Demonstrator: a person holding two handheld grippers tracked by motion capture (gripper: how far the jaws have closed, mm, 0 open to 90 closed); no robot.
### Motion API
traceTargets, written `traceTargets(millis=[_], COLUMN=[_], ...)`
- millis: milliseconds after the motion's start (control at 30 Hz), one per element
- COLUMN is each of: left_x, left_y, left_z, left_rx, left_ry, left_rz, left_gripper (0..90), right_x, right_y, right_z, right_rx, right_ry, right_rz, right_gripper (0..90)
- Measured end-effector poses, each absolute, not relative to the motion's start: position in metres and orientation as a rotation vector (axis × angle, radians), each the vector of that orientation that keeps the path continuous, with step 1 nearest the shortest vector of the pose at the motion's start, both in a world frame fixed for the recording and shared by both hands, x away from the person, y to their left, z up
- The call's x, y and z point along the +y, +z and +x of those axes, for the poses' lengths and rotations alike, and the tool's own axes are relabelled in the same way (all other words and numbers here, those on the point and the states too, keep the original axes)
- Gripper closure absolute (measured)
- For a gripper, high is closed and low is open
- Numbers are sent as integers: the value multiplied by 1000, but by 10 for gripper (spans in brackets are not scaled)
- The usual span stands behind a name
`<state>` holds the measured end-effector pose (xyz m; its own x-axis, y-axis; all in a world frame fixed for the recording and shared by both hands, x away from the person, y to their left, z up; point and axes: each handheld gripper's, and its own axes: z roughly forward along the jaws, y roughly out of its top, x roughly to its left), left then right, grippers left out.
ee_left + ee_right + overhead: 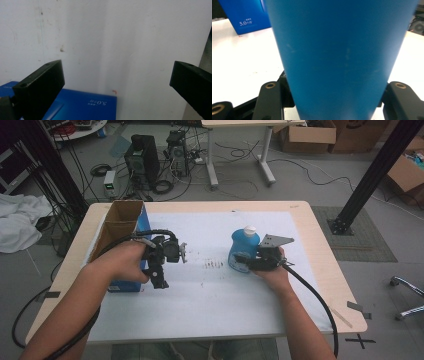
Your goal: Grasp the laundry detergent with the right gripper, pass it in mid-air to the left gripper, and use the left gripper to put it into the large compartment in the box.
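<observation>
A blue bottle with a white cap stands upright right of the middle of the white mat. My right gripper comes at it from the right, and its jaws press on both sides of the bottle's lower body. An open-topped blue box stands at the table's left side. Just to the right of the box's near corner, my left gripper is held over the mat. Its jaws stand wide apart with nothing between them, and the box's blue face shows below.
Small dark stains mark the mat between the grippers. The wooden table edge runs close to the right hand. Beyond the table are computer towers, cables, a desk's legs, cardboard boxes and a black post.
</observation>
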<state>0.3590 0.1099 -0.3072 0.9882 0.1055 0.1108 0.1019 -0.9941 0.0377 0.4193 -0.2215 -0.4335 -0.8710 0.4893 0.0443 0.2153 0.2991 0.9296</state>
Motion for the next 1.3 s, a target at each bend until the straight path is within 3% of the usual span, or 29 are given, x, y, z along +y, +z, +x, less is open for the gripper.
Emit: traceTargets(millis=[900, 1300], left_x=[103, 91], left_y=[-311, -300], left_z=[359, 358], left_rx=[145, 103], left_ry=[163, 186], left_rz=[3107, 3114], left_gripper=[1, 1], right_x=[-223, -226], right_y=[-430, -399], right_z=[416, 395], right_rx=[2328, 2376], right_ry=[1592, 1560], right_rz=[639, 528], right_gripper=[450, 450])
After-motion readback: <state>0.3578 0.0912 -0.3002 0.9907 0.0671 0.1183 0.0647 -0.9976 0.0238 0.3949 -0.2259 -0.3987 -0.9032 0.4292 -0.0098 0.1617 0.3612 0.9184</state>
